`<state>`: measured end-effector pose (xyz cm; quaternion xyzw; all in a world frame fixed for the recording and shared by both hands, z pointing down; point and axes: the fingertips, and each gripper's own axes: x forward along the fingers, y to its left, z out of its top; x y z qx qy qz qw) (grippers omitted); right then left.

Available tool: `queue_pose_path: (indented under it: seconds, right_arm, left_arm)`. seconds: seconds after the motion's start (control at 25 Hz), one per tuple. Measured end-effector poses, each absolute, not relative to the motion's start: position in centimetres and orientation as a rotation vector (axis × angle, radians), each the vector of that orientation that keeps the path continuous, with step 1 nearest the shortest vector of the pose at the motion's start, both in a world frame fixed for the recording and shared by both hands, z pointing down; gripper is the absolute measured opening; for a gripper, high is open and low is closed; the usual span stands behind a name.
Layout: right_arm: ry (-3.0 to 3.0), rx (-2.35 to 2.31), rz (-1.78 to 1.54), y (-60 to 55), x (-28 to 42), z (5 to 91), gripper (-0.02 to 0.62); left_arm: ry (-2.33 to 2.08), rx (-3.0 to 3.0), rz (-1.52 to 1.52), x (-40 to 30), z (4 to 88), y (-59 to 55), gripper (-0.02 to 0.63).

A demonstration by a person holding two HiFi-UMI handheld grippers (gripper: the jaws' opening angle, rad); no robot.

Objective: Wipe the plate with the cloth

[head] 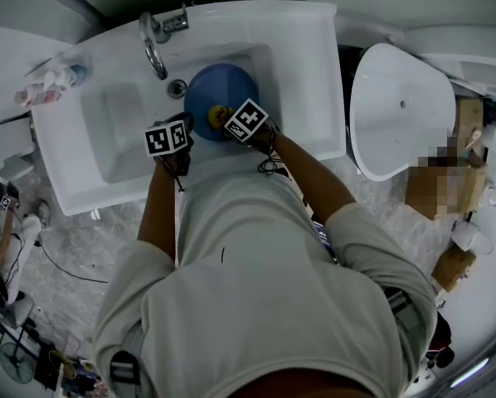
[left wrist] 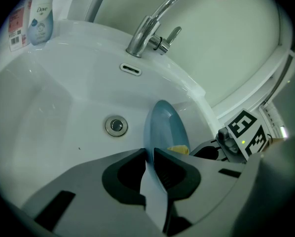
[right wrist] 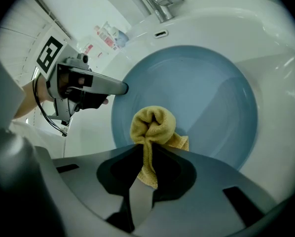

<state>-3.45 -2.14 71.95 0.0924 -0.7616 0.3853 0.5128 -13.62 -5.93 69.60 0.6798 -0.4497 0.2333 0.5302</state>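
Plate (head: 219, 89) gripped on edge in the sink, cloth against its face

The blue plate stands tilted on its edge inside the white sink (head: 302, 65), beside the drain (left wrist: 116, 126) and below the faucet (left wrist: 146, 33). The left tool (left wrist: 150, 154) has its jaws closed narrowly on the plate's near rim. The right tool (right wrist: 146, 149) pinches a yellow cloth (right wrist: 152, 125). The cloth's bunched end bulges past the jaws and touches the lower part of the plate's inner face. The two tools sit close together at the basin's front.
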Motion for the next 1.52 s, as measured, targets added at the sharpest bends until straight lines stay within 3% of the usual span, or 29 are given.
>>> queue_pose_path:
  seconds: [1.0,1.52]
  right_arm:
    - [-1.730,0.791,1.142,-9.3,2.4,73.6,0.055]
    - [-1.802,0.739,1.070,-12.4,-1.7,72.0,0.055]
  left_arm:
    - [-1.061,1.628,0.548,-13.5,69.6,-5.8,0.067]
    - [-1.055,1.634,0.538,-13.4,69.1,-5.9,0.072]
